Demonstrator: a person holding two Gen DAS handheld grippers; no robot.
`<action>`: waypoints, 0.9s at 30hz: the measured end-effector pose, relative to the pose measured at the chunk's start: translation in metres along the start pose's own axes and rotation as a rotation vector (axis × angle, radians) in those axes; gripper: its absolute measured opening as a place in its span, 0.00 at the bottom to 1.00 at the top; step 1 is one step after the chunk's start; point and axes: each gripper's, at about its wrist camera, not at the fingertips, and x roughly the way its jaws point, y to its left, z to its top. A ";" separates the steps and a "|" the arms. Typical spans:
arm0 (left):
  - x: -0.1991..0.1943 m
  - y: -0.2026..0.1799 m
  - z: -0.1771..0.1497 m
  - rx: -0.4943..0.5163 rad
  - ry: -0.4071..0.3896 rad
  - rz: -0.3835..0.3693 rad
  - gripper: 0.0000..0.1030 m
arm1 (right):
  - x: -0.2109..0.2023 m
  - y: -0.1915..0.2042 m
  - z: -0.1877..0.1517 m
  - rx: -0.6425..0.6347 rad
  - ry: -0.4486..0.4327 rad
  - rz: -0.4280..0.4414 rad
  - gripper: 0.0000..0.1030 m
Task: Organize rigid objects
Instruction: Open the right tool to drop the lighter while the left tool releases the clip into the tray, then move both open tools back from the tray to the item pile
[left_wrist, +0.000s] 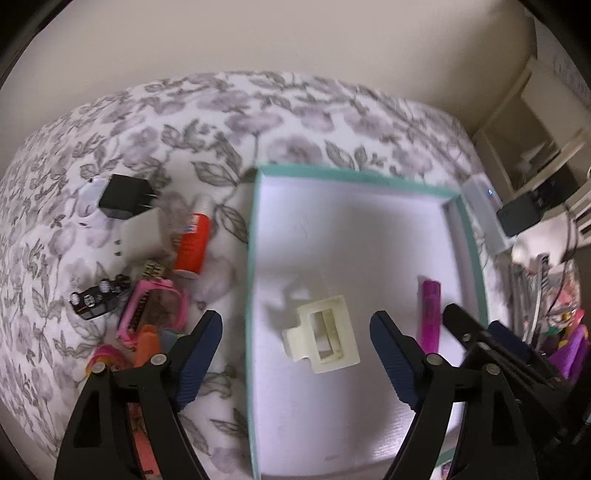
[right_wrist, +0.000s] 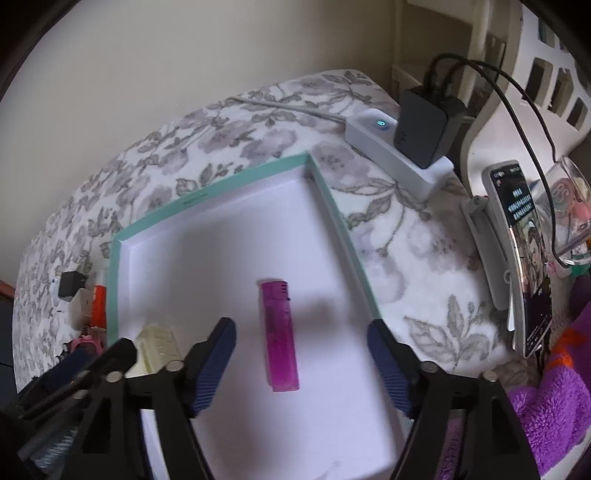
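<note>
Both grippers, left gripper (left_wrist: 295, 347) and right gripper (right_wrist: 301, 354), hang spread wide over the teal-rimmed white cardboard box (left_wrist: 364, 177); cream plastic hair claw (left_wrist: 325, 341) and translucent pink lighter (right_wrist: 279, 336) lie loose inside.

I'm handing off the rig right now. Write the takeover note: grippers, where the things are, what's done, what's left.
Left gripper: open, holding nothing, above the cream hair clip.
Right gripper: open, holding nothing, above the pink lighter.
Both lie loose on the floor of the teal-rimmed box, clip to the left, lighter to the right, apart from each other.
Done: those two items are boxed.
Left: the pile on the floral cover left of the box: black charger, white block, orange tube, toy car, pink frame, plus orange and pink pieces partly hidden behind the left finger.
</note>
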 end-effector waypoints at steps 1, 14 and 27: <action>-0.004 0.003 0.000 -0.009 -0.011 -0.002 0.81 | -0.001 0.002 -0.001 -0.007 -0.003 0.002 0.77; -0.058 0.094 -0.006 -0.190 -0.211 0.071 0.93 | -0.023 0.028 -0.004 -0.050 -0.089 0.041 0.96; -0.085 0.173 -0.036 -0.361 -0.304 0.118 0.99 | -0.069 0.060 -0.012 -0.058 -0.222 0.172 0.96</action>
